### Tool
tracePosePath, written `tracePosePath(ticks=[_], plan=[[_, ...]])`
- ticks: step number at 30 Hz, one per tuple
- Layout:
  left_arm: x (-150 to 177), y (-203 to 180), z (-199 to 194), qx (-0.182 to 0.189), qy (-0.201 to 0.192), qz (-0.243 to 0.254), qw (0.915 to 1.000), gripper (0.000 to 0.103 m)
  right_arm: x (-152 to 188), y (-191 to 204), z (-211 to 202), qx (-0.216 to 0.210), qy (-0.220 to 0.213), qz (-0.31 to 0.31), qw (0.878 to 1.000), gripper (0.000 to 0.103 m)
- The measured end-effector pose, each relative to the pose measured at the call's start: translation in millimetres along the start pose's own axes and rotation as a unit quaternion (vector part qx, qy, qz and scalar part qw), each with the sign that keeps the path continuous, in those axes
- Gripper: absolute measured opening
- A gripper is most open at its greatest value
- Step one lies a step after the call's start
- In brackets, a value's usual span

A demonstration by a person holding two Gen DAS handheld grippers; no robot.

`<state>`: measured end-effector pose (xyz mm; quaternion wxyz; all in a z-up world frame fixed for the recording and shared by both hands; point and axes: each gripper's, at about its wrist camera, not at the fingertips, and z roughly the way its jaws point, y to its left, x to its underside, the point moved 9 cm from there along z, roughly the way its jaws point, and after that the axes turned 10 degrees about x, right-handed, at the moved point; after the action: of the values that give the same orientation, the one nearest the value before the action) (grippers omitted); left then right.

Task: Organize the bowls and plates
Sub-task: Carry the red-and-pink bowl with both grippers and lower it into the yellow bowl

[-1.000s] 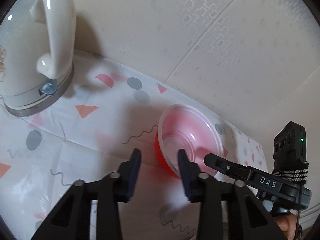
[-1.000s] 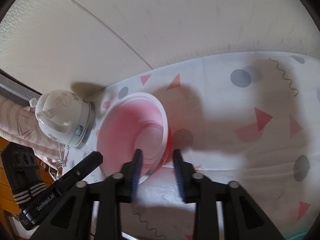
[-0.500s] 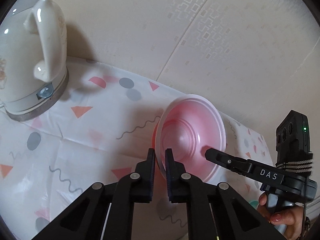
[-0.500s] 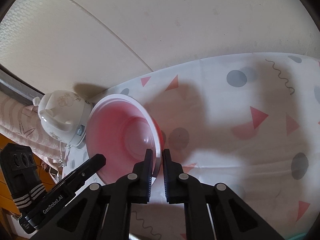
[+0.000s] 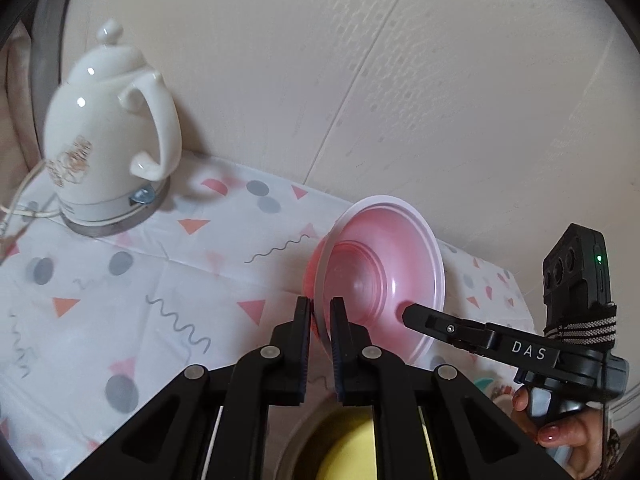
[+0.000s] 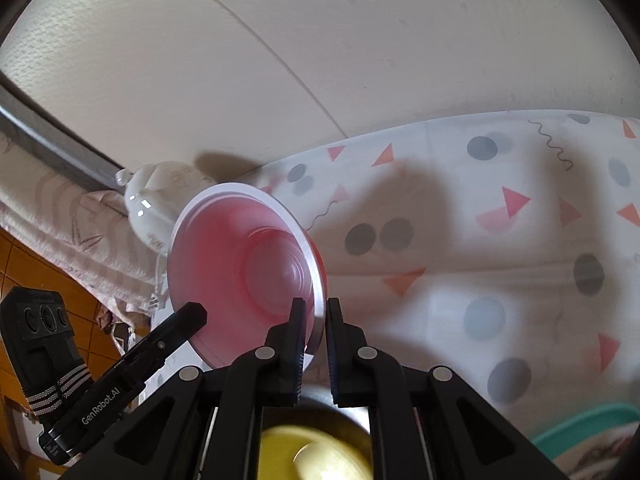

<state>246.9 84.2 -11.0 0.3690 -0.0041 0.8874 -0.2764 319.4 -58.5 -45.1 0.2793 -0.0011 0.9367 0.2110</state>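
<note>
A pink bowl (image 5: 380, 276) with a white rim hangs tilted above the patterned tablecloth (image 5: 120, 300). My left gripper (image 5: 320, 308) is shut on its near-left rim. My right gripper (image 6: 314, 312) is shut on the opposite rim of the same bowl (image 6: 240, 268). Each gripper also shows in the other's view: the right gripper (image 5: 412, 314) reaches in from the right with a hand on its grip, and the left gripper (image 6: 192, 314) comes in from the lower left. Below my fingers lies a yellow dish (image 5: 352, 444) (image 6: 312, 452), partly hidden by them.
A white kettle (image 5: 108, 140) on a metal base stands at the back left by the wall; it shows behind the bowl as the kettle (image 6: 152, 196). A teal-rimmed plate (image 6: 592, 424) lies at the lower right. An orange tiled floor (image 6: 24, 256) lies beyond the table's left edge.
Both grippers went from open around the bowl's rim to shut on it. The bowl has left the tablecloth and risen, and the yellow dish has come into view below.
</note>
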Motion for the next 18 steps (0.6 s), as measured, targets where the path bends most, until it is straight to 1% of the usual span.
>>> tracePosePath(ticks=[4, 11, 18], plan=[[8.9, -9.6, -15.6, 0.005, -0.008, 0.004, 0.9999, 0.01, 10.1, 4.2, -15.8, -0.007, -0.01, -0.004, 1.0, 0.01], [31.4, -20.9, -34.9, 0.016, -0.008, -0.002, 0.9998, 0.01, 31.3, 4.9, -44.4, -0.021, -0.021, -0.003, 1.0, 0.01], [56.6, -33.1, -52.3, 0.028, -0.006, 0.002, 0.9996, 0.01, 58.1, 0.0, -65.5, -0.027, -0.02, -0.009, 0.999, 0.011]])
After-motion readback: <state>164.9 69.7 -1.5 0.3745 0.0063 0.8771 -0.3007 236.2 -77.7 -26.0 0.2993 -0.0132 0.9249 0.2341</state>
